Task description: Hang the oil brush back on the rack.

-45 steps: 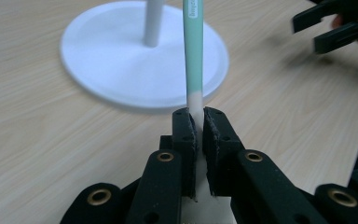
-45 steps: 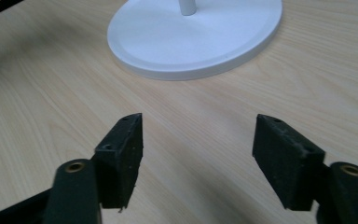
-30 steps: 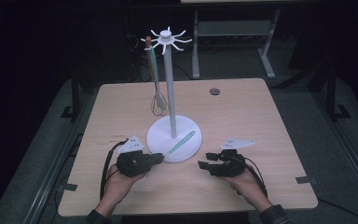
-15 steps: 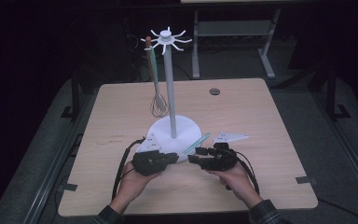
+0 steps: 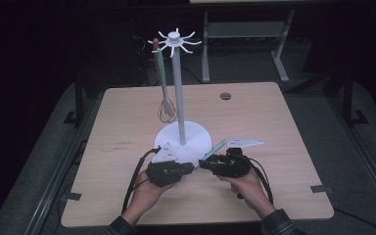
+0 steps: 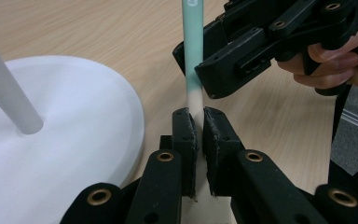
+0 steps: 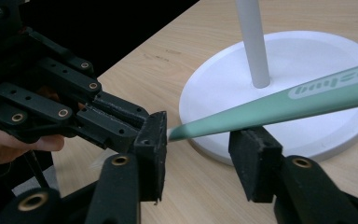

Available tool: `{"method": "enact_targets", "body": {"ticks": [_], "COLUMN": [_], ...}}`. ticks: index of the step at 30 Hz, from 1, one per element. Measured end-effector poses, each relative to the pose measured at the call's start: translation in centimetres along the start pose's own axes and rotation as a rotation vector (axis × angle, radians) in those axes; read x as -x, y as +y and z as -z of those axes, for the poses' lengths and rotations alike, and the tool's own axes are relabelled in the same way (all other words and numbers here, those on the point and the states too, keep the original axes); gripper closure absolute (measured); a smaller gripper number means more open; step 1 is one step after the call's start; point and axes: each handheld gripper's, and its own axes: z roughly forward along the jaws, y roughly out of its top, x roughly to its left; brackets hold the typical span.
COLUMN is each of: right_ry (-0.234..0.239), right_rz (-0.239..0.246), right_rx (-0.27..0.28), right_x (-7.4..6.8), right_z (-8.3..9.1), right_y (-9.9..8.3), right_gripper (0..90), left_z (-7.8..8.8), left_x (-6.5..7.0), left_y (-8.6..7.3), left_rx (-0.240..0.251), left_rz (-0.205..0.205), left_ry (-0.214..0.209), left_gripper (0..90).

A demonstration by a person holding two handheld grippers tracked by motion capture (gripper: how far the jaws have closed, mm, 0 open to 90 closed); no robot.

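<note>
The left gripper (image 6: 196, 122) is clenched on the pale end of a slim, light, probably slippery teal plastic utensil handle (image 6: 193, 46) held above the wooden surface (image 5: 127, 127), while the right gripper (image 7: 198, 140), jaws just closing, brackets it mid-shaft without pressing yet.

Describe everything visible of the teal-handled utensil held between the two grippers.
The teal-handled utensil is a slim, smooth stick, plastic or silicone by its look, teal along the handle and pale at the end that the left gripper clamps. A lighter, slot-like mark shows near its far end. It slants up off the table, over the edge of the white stand base. The right gripper has been closing; its jaws flank the handle, pads not yet pressing.
</note>
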Motion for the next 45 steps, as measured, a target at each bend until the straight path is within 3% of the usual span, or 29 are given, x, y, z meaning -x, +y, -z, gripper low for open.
{"method": "enact_targets", "body": {"ticks": [20, 29, 32, 36, 39, 43, 44, 45], "right_ry": [0.029, 0.055, 0.037, 0.017, 0.006, 0.004, 0.007, 0.011], "right_rz": [-0.043, -0.048, -0.012, 0.025, 0.054, 0.084, 0.084, 0.089], "right_rx": [0.025, 0.062, 0.071, 0.077, 0.077, 0.059, 0.055, 0.050], "right_x": [0.3, 0.2, -0.1, -0.2, -0.2, -0.4, -0.5, -0.5], "right_z": [0.4, 0.9, 0.8, 0.9, 1.0, 1.0, 1.0, 1.0], "right_y": [0.2, 0.4, 0.5, 0.8, 0.9, 1.3, 1.4, 1.5], "right_gripper": [73.6, 84.8, 85.1, 85.2, 85.2, 85.1, 85.2, 85.2], "left_z": [-1.4, -2.4, -2.2, -1.4, -0.9, -0.3, -0.1, 0.0], "left_x": [0.1, 0.1, 0.0, -0.2, -0.4, -0.9, -1.2, -1.3], "left_y": [0.1, 0.4, 0.4, 0.4, 0.4, -0.2, -0.4, -0.6], "left_rx": [-0.008, 0.006, 0.010, 0.017, 0.001, -0.027, -0.054, -0.058], "left_rz": [-0.010, -0.007, 0.003, 0.009, -0.006, -0.028, -0.039, -0.029], "left_ry": [0.006, -0.015, -0.026, -0.033, -0.027, -0.017, -0.017, -0.019], "left_gripper": [83.2, 82.8, 81.8, 72.0, 58.5, 47.7, 45.2, 41.1]}}
